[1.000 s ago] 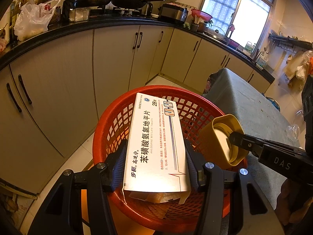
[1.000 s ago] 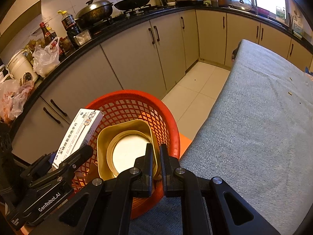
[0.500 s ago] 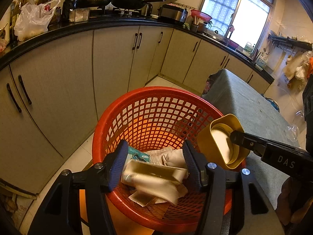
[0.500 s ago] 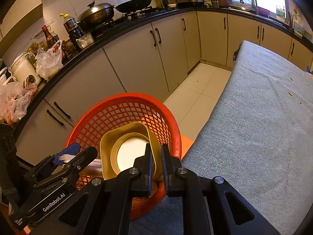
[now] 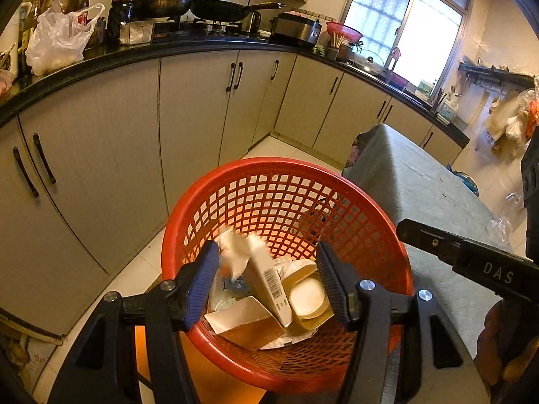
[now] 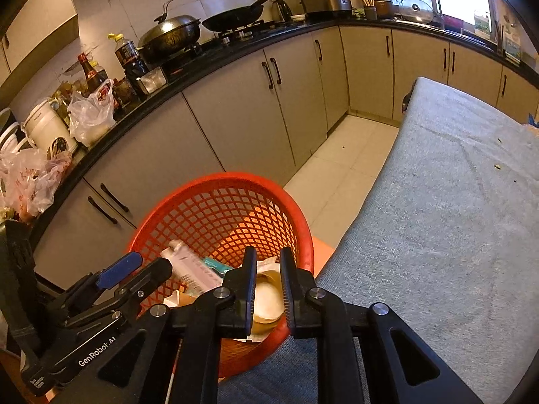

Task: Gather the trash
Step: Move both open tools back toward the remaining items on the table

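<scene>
A red mesh basket (image 5: 337,181) stands beside the grey-clothed table. Inside lie a white medicine box (image 5: 267,282), a yellow square cup (image 5: 308,298) and a tan carton (image 5: 249,323). My left gripper (image 5: 267,286) is open and empty above the basket's near rim. My right gripper (image 6: 266,289) is open by a narrow gap and empty, over the basket's right rim (image 6: 303,222); the yellow cup (image 6: 266,303) shows between its fingers, down in the basket. The left gripper (image 6: 134,269) also shows at the left of the right wrist view.
The grey-clothed table (image 6: 454,219) lies to the right of the basket. Beige cabinets (image 5: 195,118) under a black counter run behind, with pans, bottles and plastic bags on top. White floor tiles (image 6: 343,155) lie between table and cabinets.
The left gripper opened and dropped the medicine box into the basket. The right gripper then opened slightly and the yellow cup fell in too.
</scene>
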`<state>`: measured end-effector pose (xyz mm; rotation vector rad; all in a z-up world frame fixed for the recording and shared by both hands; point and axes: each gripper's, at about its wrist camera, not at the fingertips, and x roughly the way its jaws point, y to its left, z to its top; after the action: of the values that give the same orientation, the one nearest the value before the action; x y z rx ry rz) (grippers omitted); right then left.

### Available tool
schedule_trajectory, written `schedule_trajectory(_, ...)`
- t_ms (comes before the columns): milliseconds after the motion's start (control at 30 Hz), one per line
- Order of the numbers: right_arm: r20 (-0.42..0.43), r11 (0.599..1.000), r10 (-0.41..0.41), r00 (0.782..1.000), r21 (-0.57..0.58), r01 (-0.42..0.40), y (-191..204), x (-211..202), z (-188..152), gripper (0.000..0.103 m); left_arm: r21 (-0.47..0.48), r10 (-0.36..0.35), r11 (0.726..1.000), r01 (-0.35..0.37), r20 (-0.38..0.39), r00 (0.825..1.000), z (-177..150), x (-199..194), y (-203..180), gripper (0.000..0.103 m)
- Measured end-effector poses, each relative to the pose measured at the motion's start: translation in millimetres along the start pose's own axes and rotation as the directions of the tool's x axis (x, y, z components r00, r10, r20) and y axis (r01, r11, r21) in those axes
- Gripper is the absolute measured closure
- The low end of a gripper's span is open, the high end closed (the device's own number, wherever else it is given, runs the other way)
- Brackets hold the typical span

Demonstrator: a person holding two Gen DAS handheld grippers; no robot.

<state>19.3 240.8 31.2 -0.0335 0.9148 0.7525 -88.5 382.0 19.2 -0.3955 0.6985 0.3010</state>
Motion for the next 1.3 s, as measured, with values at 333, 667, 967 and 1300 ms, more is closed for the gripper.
schedule_trajectory(333,0.011,1.0,0.01,1.0,0.013,-0.01,-4,-11,-2,0.08,0.007,0.004,1.0,-0.004,0.014,1.0,0,-9,-4,0.04)
schedule_trajectory(667,0.023,0.999,0.013,1.0,0.031,-0.014,-12,-22,-4,0.08,0.02,0.005,1.0,-0.005,0.021,1.0,-1,-17,-12,0.039)
schedule_trajectory(967,0.04,0.999,0.017,0.999,0.048,-0.019,-21,-38,-8,0.078,0.054,-0.005,0.999,0.003,0.033,0.999,0,-29,-31,0.039)
schedule_trajectory(1300,0.07,0.996,0.002,0.998,0.092,-0.009,-51,-65,-17,0.077,0.124,-0.023,0.992,0.018,0.04,0.999,-6,-40,-72,0.038)
